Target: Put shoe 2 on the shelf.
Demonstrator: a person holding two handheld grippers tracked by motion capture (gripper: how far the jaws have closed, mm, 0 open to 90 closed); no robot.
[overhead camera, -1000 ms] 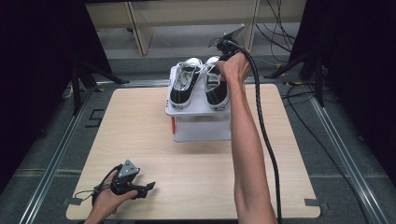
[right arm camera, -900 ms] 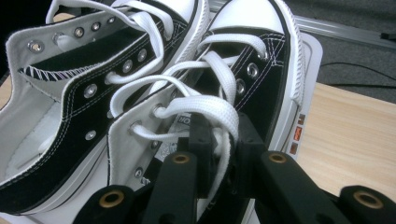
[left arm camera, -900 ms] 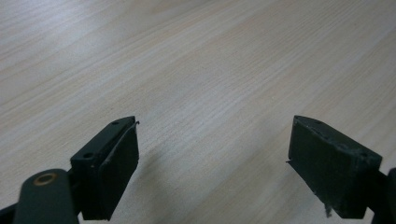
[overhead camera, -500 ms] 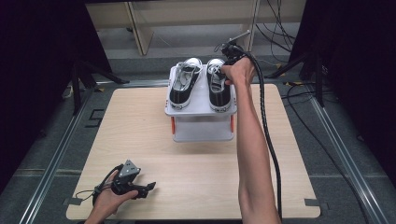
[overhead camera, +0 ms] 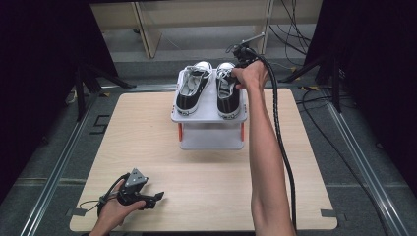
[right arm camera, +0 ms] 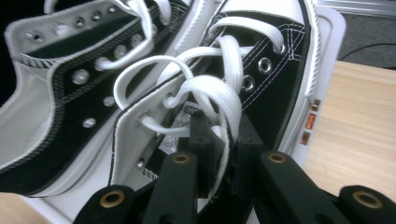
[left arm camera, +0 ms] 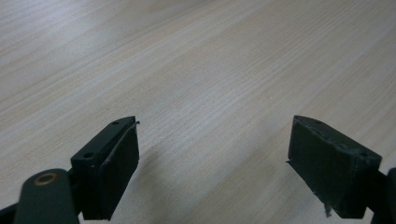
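Surface [overhead camera: 147, 147]: pale wood-grain board, rectangular, resting on a dark floor with metal rails along both sides. Rack [overhead camera: 209, 114]: small white two-tier shoe stand with orange fittings, placed at 12 o'clock on the surface, near its far edge. Left shoe [overhead camera: 192, 88]: black-and-white canvas sneaker on the top tier, toe toward 12 o'clock, heel toward 6 o'clock, laces loose. Right shoe [overhead camera: 227, 93]: matching sneaker just beside the first, at its 3 o'clock side, same heading; in the right gripper view its tongue and eyelets lie directly under the jaws. Right arm [overhead camera: 265, 162]: bare forearm running from 6 o'clock up to the rack, a black cable [overhead camera: 280, 142] trailing along its 3 o'clock side. Right hand-held gripper [right arm camera: 223, 140]: above the toe end of the right shoe, jaws drawn narrow and pinched on a white lace [right arm camera: 219, 93], which passes between the two pads; the rest of the lace loops upward across the eyelets. Left hand-held gripper [overhead camera: 150, 199]: held low at 7 o'clock of the surface, near its front edge, well apart from the rack, pointing toward 3 o'clock; jaws stand wide with nothing between them, bare wood beneath in the left gripper view. Left hand [overhead camera: 114, 212]: wrapped around the gripper body, grey three-cornered plate on top.
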